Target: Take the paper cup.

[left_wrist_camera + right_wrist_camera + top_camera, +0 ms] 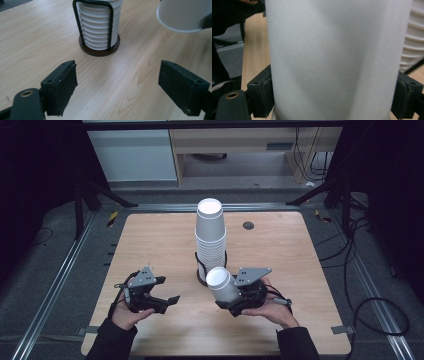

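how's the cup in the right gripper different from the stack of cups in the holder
The single cup is clamped between the jaws of the right gripper and held off the table, tilted; the stack of cups stands upright in its black wire holder on the table. The single cup is alone and short; the stack is many nested cups, far taller. Both are plain white paper cups.

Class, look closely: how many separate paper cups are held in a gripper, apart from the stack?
1. The single cup sits tilted in the right gripper, in front of the cup stack in its holder. The left gripper is open. Stacked cups cannot be counted exactly.
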`<state>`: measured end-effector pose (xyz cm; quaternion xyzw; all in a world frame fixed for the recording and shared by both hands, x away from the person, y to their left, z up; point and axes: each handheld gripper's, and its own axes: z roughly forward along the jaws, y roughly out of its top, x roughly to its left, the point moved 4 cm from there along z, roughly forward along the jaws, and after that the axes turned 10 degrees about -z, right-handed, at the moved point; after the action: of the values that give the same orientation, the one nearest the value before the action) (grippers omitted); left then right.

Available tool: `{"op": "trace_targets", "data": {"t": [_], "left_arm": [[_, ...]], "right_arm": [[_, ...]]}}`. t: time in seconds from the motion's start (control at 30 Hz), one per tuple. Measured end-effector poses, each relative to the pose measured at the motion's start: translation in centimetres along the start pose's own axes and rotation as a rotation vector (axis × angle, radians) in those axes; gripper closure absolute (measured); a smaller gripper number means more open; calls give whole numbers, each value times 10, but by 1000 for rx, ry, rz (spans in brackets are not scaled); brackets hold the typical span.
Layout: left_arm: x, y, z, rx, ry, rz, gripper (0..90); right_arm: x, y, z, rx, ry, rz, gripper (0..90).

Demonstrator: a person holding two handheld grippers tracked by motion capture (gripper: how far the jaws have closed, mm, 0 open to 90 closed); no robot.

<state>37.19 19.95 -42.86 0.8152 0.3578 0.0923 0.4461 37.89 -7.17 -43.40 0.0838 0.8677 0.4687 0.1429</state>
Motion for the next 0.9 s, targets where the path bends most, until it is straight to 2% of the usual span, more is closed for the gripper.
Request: {"op": "trace_targets", "data": {"t": [0.43,0.9], "left_arm": [[-14,4,-1,24,-90,24,136],[-27,6,2,43,-143,46,127]], "right_arm": [[6,1,27,54,86,-45,133],[15,3,46,77,142,-68,137]]}}
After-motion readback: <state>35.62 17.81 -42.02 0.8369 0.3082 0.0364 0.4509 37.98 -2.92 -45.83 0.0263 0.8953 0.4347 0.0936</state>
